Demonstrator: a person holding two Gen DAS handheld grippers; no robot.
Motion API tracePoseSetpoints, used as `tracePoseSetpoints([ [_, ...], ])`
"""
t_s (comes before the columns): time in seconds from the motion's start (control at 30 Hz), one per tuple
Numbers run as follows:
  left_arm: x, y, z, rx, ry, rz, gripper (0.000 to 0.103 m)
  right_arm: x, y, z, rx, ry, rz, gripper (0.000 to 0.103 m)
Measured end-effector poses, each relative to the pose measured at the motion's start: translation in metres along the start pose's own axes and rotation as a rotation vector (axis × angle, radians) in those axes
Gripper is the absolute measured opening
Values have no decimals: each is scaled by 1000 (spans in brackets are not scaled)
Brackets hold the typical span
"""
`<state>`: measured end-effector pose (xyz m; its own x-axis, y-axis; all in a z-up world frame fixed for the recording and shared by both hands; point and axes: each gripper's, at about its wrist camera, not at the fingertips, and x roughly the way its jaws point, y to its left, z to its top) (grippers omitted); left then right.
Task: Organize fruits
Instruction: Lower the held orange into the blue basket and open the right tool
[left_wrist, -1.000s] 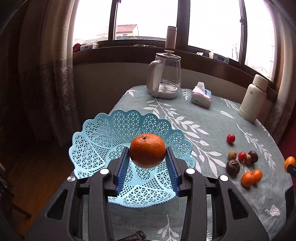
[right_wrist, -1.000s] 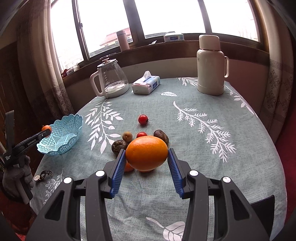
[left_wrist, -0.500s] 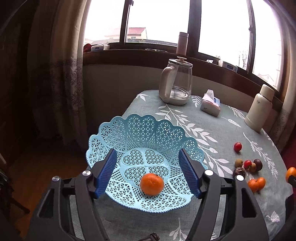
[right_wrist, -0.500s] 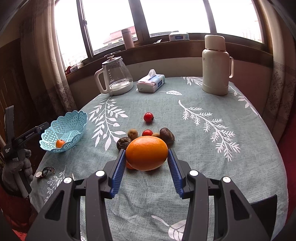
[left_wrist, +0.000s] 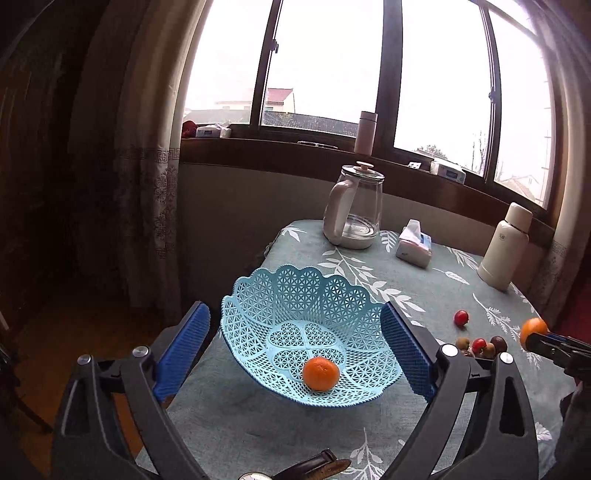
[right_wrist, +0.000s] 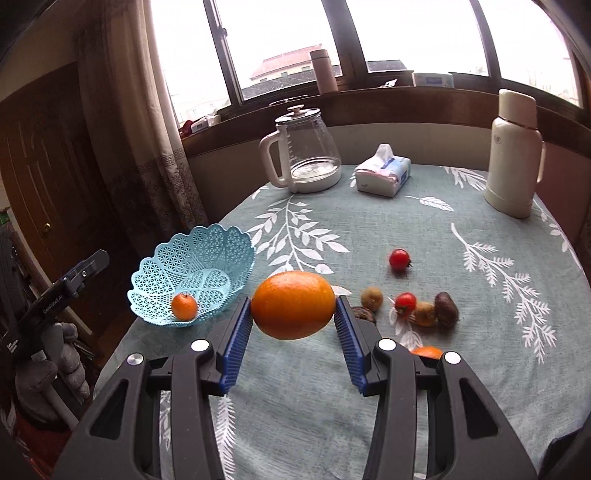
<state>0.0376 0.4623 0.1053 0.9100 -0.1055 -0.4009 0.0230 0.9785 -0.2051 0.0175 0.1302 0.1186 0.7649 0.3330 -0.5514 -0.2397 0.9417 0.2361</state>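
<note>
Right gripper (right_wrist: 293, 325) fingers clamp big orange (right_wrist: 293, 305); basket (right_wrist: 221, 240) lies at 10 o'clock. Left gripper (left_wrist: 295, 345) fingers wide apart, empty.

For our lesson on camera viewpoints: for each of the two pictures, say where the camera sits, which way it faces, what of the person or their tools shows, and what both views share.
Left wrist view: sits on the left tool, faces the window, looks down on the blue basket holding a small orange; its open fingers show, and the right tool with its fruit at the right edge.
Right wrist view: sits on the right tool, faces across the table; its fingers clamp a large orange; a gloved hand at left.
Shared: basket, small orange, glass kettle, tissue pack, thermos.
</note>
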Motion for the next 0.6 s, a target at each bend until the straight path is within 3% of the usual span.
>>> tracePoseSetpoints([
  [0.33, -12, 17, -2, -51, -25, -33, 96, 95, 70, 16, -57, 153, 81, 46],
  [0.6, -7, 29, -4, -85, -16, -34, 96, 125, 78, 10, -26, 196, 84, 48],
])
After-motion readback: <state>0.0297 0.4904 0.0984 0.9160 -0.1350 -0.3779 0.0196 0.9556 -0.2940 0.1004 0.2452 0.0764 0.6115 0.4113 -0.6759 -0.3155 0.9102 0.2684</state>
